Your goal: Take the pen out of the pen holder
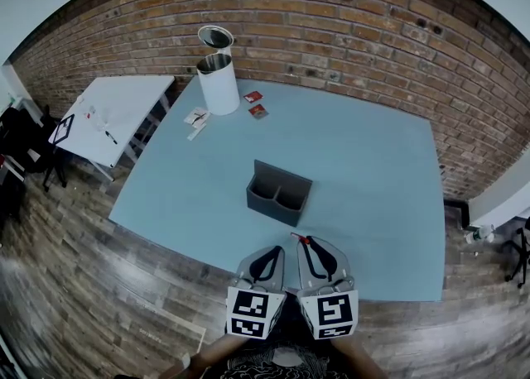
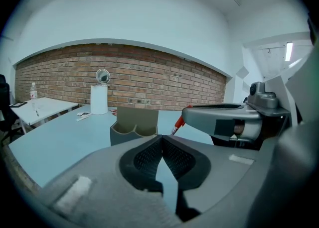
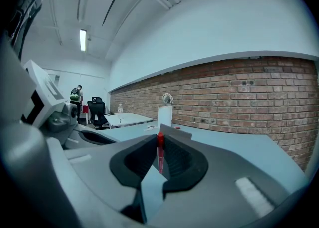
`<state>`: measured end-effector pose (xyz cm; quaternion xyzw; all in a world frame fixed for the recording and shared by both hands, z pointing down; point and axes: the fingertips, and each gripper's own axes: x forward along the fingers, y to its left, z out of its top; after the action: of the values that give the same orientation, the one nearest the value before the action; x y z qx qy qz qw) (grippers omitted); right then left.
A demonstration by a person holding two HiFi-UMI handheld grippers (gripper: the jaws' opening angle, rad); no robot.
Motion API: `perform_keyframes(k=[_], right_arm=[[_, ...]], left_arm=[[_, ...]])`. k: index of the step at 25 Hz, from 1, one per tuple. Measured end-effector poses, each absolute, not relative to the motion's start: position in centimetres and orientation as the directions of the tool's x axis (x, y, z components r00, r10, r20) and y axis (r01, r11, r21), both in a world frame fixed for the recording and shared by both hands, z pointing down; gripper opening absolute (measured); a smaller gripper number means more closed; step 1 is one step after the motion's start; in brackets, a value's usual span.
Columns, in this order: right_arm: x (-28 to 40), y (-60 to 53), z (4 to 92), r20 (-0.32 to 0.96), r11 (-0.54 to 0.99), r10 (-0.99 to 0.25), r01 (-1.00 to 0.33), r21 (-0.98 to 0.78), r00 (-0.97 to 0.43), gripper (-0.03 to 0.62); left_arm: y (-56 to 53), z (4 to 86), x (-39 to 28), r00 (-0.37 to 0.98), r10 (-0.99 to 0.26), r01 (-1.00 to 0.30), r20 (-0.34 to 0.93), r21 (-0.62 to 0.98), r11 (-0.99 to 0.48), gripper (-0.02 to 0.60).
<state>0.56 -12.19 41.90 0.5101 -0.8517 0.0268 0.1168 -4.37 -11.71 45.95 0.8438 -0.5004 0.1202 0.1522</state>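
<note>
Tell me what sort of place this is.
Probably an office or lab workroom. It has a bare brick wall, a pale blue table with a white side table nearby, a black office chair and a ceiling strip light.

Office or workroom around me: brick wall (image 1: pixel 331 5), wood-plank floor (image 1: pixel 83 253), my blue surface (image 1: pixel 373 170), white side table (image 1: pixel 116 112), black swivel chair (image 3: pixel 98 111), ceiling strip light (image 3: pixel 82 40).

Left gripper (image 1: pixel 276 250): grey shell, black ribbed pads (image 2: pixel 147 158) — black-and-white marker cube (image 1: pixel 255 313) at 6 o'clock.
Right gripper (image 1: pixel 306 242): same grey shell, same cube (image 1: pixel 330 311).
Shirt (image 1: pixel 286 362): dark, white pattern.
</note>
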Motion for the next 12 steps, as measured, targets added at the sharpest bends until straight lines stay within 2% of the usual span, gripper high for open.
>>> perform_keyframes(k=[12], right_arm=[[0.1, -9.1, 43.1, 0.266, 0.504, -0.842, -0.860, 0.079, -0.469, 0.048]], left_arm=[[-8.8, 45.9, -5.0, 0.451, -0.823, -0.892, 0.344, 0.155, -0.424, 0.000]])
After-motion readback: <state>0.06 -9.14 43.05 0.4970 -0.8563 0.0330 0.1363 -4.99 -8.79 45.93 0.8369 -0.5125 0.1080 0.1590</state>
